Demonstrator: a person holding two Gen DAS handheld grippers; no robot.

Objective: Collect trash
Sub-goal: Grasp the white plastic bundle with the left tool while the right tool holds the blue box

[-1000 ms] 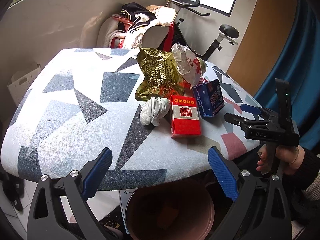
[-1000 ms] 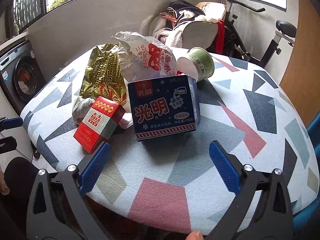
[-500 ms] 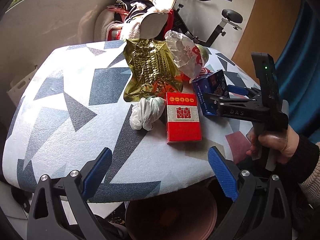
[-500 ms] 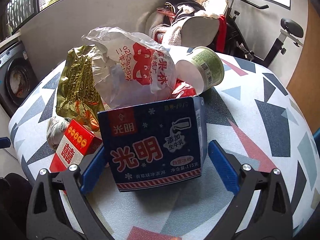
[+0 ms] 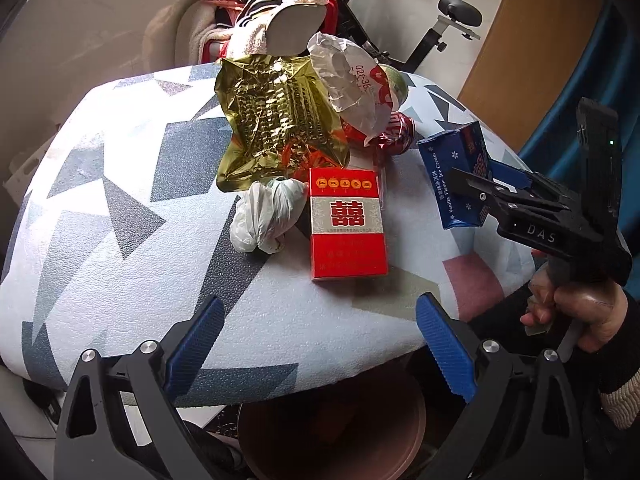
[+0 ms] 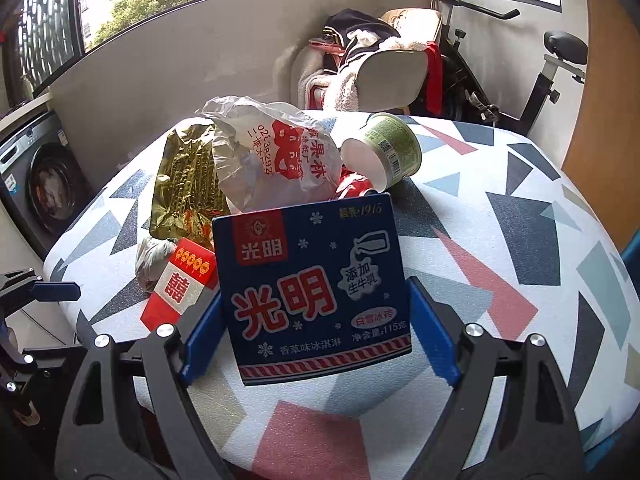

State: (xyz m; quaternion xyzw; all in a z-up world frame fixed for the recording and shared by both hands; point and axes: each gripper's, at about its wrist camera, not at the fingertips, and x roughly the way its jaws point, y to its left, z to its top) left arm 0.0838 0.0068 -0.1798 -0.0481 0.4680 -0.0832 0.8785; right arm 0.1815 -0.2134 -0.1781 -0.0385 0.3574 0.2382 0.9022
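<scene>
Right gripper [image 6: 316, 336] has just been closing, pads now flanking the blue ice cream box [image 6: 316, 292] on the table [image 6: 500, 240]. Left gripper [image 5: 316, 344] hangs wide open, empty, near the red pack [image 5: 347, 224].

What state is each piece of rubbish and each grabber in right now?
Dark blue ice cream carton: lifted, tilted, pinched by right gripper, whose jaws just closed in.
Red cigarette box: flat on table, untouched.
Gold foil bag: crumpled, empty-looking.
White crumpled tissue: balled up.
Clear plastic bag: crumpled.
Green paper cup: tipped on its side.
Left gripper: open, empty.
</scene>
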